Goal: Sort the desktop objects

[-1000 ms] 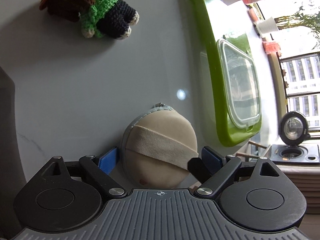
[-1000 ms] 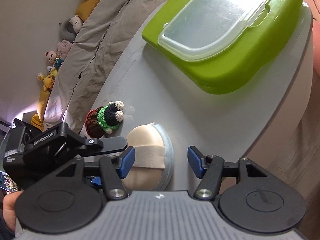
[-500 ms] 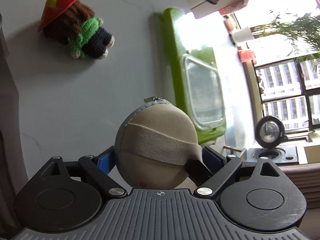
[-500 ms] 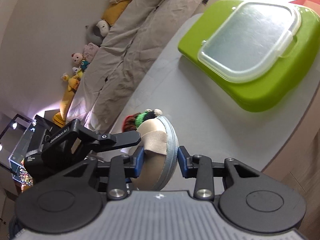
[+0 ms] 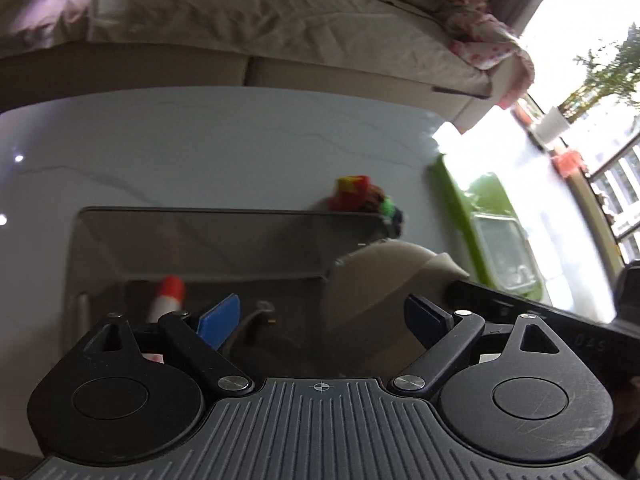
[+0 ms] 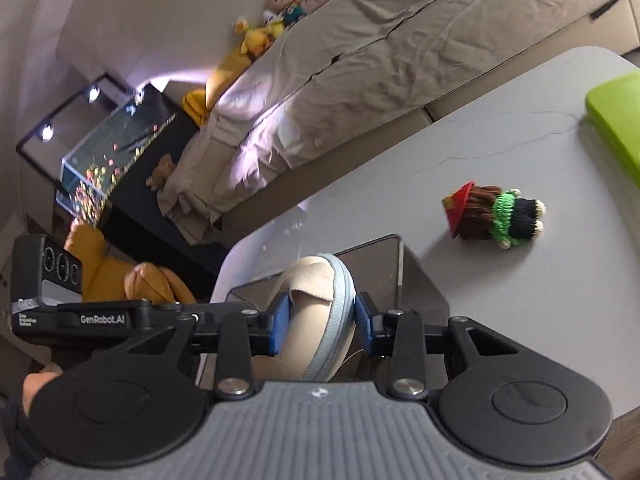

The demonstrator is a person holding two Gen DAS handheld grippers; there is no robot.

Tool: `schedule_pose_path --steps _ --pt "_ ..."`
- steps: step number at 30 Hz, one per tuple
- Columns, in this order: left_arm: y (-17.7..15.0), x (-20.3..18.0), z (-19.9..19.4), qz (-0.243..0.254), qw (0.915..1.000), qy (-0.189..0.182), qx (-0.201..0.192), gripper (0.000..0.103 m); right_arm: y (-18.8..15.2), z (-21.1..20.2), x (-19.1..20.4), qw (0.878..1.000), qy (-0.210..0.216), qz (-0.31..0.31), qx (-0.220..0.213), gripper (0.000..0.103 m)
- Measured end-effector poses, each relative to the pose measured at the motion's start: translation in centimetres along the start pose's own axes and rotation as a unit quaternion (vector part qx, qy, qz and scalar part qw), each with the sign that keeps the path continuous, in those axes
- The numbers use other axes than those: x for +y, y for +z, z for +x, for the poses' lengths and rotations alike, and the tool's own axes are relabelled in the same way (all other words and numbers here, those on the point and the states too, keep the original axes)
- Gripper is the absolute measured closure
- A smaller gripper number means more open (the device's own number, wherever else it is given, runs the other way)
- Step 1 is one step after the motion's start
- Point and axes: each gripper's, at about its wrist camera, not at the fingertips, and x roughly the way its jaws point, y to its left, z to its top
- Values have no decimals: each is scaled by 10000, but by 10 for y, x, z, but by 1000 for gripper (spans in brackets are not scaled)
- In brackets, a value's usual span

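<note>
Pouch [image 6: 316, 320] pinched edge-on in right tongs [image 6: 320, 326] above tray [image 6: 394, 256] at frame centre; left tongs [image 5: 320, 316] wide, empty.

We could not see the lower part of the round pouch [image 6: 316, 320], as the right gripper [image 6: 320, 322] body covered it. The green tray [image 6: 618, 120] was cut by the picture's edge. The crochet doll [image 5: 366, 200] looked blurred, half hidden behind the grey bin [image 5: 200, 236].

Left tool [image 5: 320, 320] open over grey tray [image 5: 224, 236], beige pouch [image 5: 380, 280] right
</note>
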Motion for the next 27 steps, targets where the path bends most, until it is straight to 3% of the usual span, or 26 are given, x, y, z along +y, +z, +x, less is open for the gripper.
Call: schedule_pose_path --steps 2,4,5,6,7,8,13,16,19,21,22,25,27 --pt "-8 29 -6 -272 9996 25 5 10 0 22 28 9977 -293 -485 360 67" --pt "-15 51 -9 -610 9979 -198 18 9 2 44 52 9898 -629 -1045 730 71" --pt "-17 60 -10 -767 9966 -293 12 9 2 55 61 9841 -828 -1287 903 76" --pt "-20 66 -9 -864 9956 -353 10 9 1 67 69 9777 -1024 -1492 1065 93" --pt "-22 71 -8 -947 9947 -407 10 9 1 80 74 9707 -1209 -1661 1247 94" --pt "-24 76 -7 -1031 9936 -461 11 9 -1 92 78 9629 -1395 -1825 1417 103" --pt "-35 81 0 -1056 9924 -627 126 9 -18 130 89 9218 -2082 -2536 2065 103" --pt "-35 81 8 -1015 9923 -694 169 9 -28 134 94 9082 -2180 -2811 2203 103" --pt "-34 82 18 -1045 9914 -748 236 8 -28 146 93 9096 -2153 -2718 2291 90" --pt "-33 81 27 -1048 9908 -793 322 7 -22 162 86 9128 -2230 -2397 2441 52" --pt "-31 79 32 -1025 9903 -845 414 7 -20 168 82 9130 -2256 -2275 2525 46" --pt "-23 75 60 -1097 9850 -1021 859 7 -15 176 78 9090 -2486 -2245 2480 49" --pt "-19 77 81 -1379 9749 -1336 1125 7 -9 166 75 9129 -2614 -2216 2216 56"
